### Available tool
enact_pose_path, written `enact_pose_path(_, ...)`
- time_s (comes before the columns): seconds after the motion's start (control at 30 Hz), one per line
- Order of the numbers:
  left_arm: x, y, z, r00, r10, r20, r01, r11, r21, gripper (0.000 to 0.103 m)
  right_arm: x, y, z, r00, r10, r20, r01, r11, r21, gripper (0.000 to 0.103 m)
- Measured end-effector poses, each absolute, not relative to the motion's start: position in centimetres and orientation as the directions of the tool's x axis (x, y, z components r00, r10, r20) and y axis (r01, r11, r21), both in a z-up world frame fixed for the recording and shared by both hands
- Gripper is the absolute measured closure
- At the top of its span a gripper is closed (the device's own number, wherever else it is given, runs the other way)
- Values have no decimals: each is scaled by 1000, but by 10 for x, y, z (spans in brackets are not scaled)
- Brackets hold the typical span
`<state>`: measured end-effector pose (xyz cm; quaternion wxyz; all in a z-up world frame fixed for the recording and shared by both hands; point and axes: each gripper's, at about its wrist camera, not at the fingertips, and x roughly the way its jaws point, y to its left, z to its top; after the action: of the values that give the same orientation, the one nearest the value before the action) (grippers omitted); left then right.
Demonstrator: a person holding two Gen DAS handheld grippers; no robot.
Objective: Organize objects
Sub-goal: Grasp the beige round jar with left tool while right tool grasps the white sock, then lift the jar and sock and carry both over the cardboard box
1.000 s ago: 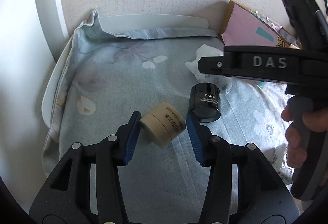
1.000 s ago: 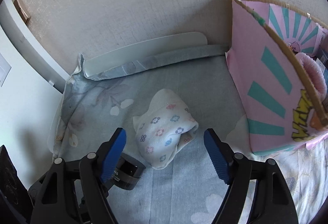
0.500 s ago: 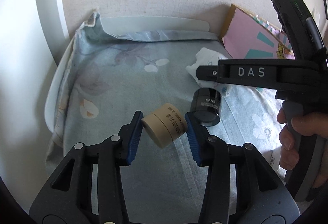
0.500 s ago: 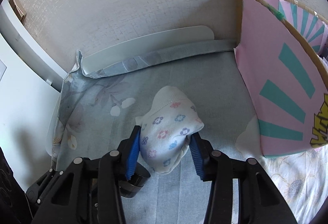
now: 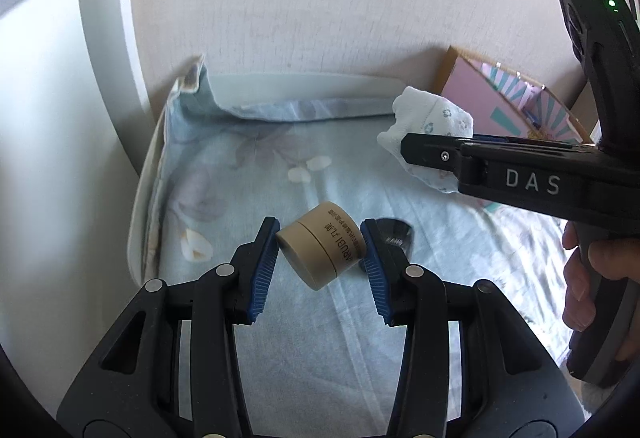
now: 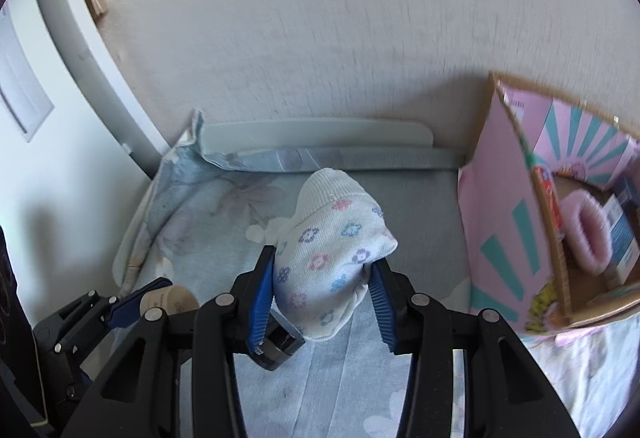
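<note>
Right gripper (image 6: 324,294) now squeezed tight on the flowery sock (image 6: 332,258), up off the blue cloth (image 6: 192,213), no longer wide open. Left gripper (image 5: 320,266) still pinching the tan jar (image 5: 320,250). Both ready for the pink box (image 6: 516,238), probably.

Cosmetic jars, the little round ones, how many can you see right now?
2. The tan cardboard-coloured round jar is clamped in the left gripper; the black round jar lies on the floral sheet, partly hidden. The pink box may hide more.
</note>
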<state>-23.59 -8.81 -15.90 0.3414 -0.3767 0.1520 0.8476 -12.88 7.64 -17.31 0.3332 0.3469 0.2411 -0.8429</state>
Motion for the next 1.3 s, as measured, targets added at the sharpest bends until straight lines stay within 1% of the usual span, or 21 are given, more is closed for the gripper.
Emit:
enact_pose_path(0.3,-221,-77,-118,-479,469,-742,-700,-714,1,64,-115,90,-134,-539,-419,-730,749,-635,-189,62)
enact_pose_path(0.5,-220,-67,-85,-477,461,-748,-695,-719,0,64,-112,110,-101,-548,-432,-717,749,-635,-190,62)
enact_pose_path(0.7,-206,-49,-64,-476,456,-752,-688,-725,-4,64,-116,135,-73,-558,-437,-706,744,-640,-192,62)
enact_pose_path(1.07,-171,3,-47,-466,480,-744,-706,-708,-15,64,-133,201,-37,-581,-423,-695,722,-662,-201,62)
enact_pose_path(1.3,-147,47,-51,-438,500,-747,-721,-691,-40,64,-151,248,-26,-593,-400,-699,702,-682,-205,62)
